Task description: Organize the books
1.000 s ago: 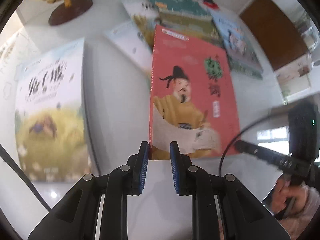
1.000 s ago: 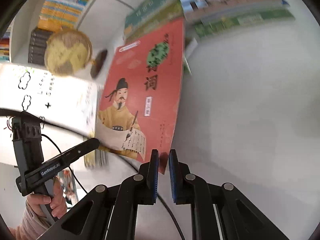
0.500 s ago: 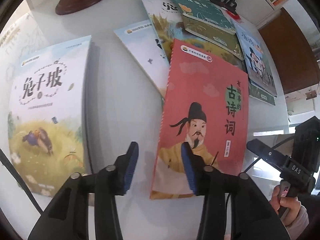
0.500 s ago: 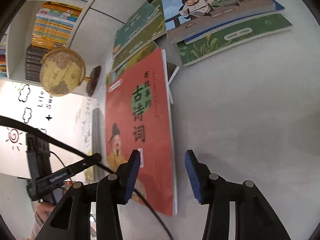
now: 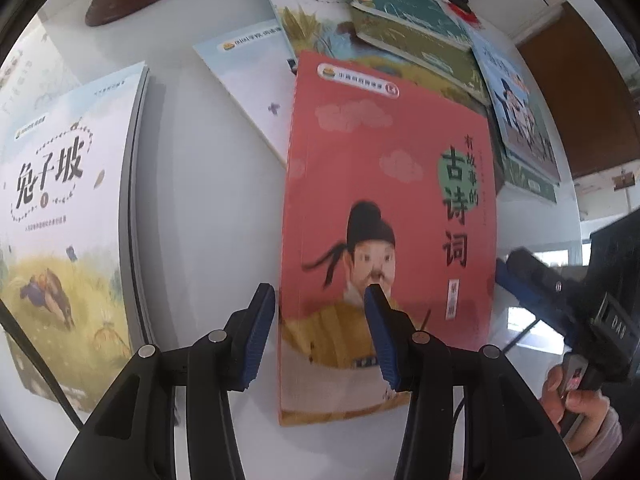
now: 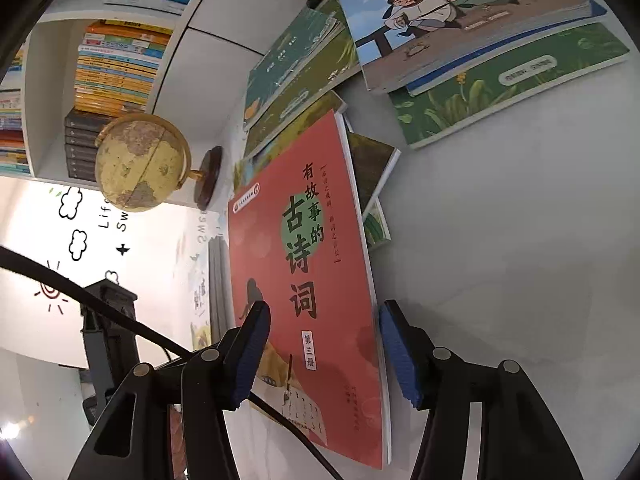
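Both tools were nearly closed on the near edge of the red book (image 5: 384,208) 1 second ago; now it lies flat on the white worktop (image 5: 208,184), its far end overlapping the loose pile of books (image 5: 404,28) behind it. The left tool (image 5: 320,320) stands partly wide, holding nothing, 1 finger over the red book's cover and the other just off its spine edge. The right tool (image 6: 322,344) has jaws opening, straddling the red book's page edge without pressing it. I judge the red book released, so this placement is done and another book is due. Only the left wrist view shows the rabbit-hill book (image 5: 68,216), well apart from the red book on its spine side. Only the right wrist view shows the globe (image 6: 142,162) and bookshelf (image 6: 116,64) beyond the red book.
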The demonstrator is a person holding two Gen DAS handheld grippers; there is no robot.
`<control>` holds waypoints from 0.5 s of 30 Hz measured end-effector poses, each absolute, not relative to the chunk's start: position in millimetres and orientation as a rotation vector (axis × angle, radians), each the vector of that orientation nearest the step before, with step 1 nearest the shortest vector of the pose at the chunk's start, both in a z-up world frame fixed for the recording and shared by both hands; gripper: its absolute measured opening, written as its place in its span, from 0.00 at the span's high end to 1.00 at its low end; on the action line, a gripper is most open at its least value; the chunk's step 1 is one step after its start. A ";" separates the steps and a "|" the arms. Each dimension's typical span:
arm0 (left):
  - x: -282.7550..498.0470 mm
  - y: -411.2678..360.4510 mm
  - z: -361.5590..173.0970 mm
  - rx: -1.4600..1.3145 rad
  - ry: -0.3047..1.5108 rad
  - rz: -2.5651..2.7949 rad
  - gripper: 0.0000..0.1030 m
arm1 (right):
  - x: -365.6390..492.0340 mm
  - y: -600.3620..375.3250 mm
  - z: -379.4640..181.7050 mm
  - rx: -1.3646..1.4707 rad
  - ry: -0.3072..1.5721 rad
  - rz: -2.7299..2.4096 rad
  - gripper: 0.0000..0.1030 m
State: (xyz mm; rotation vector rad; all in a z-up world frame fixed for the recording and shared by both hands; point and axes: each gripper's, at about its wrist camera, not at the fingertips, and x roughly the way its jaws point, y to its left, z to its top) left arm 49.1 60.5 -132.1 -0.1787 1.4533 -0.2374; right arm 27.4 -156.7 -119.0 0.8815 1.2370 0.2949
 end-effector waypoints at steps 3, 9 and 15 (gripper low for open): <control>57.8 65.2 -132.4 -0.219 1.435 -0.224 0.56 | 28.2 -159.2 -121.0 0.889 1.217 0.326 0.46; 63.9 77.6 -133.6 -0.339 1.371 -0.258 0.55 | 29.6 -162.6 -126.4 0.907 1.154 0.385 0.46; 55.8 94.5 -120.8 -0.388 1.320 -0.235 0.68 | 38.2 -160.0 -124.5 0.860 1.192 0.422 0.47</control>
